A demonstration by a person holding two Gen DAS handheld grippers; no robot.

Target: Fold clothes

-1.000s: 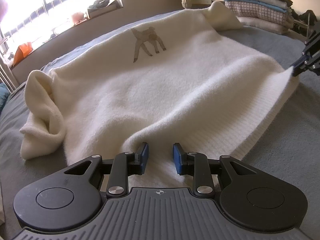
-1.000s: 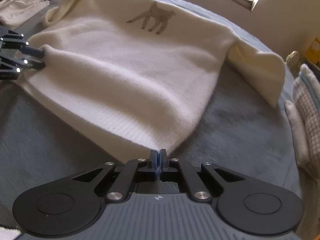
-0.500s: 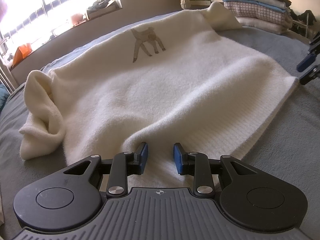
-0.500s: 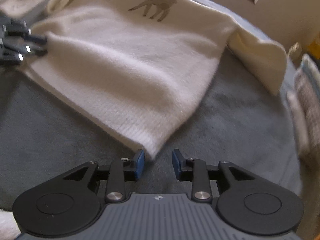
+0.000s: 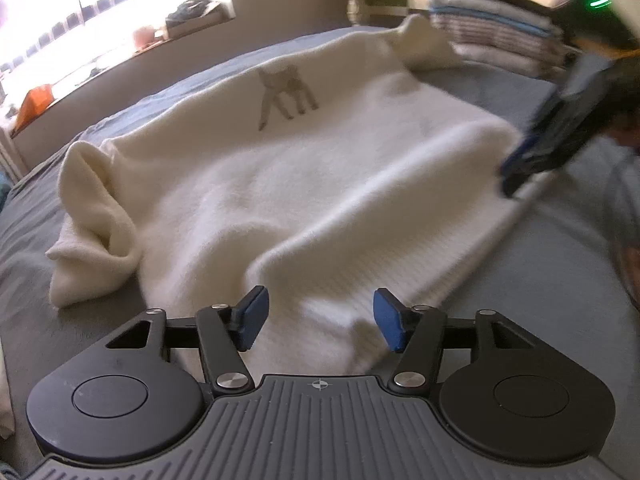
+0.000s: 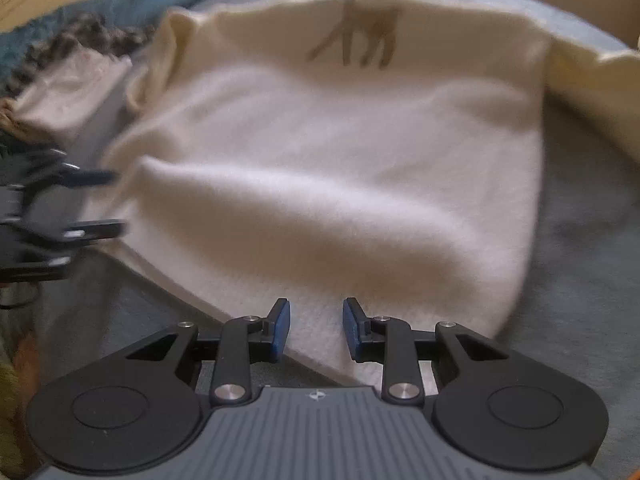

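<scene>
**Cream sweater spread flat, both grippers released at its hem**

My left gripper (image 5: 320, 322) and right gripper (image 6: 316, 330) both stand parted, holding nothing, over the ribbed hem. The fuzzy cream sweater (image 5: 304, 184) with its deer motif (image 5: 286, 94) lies unfolded on the grey blanket (image 5: 560, 280), one sleeve (image 5: 92, 240) bunched. Folded clothes (image 5: 496, 28) are stacked beyond; this one is left.
</scene>
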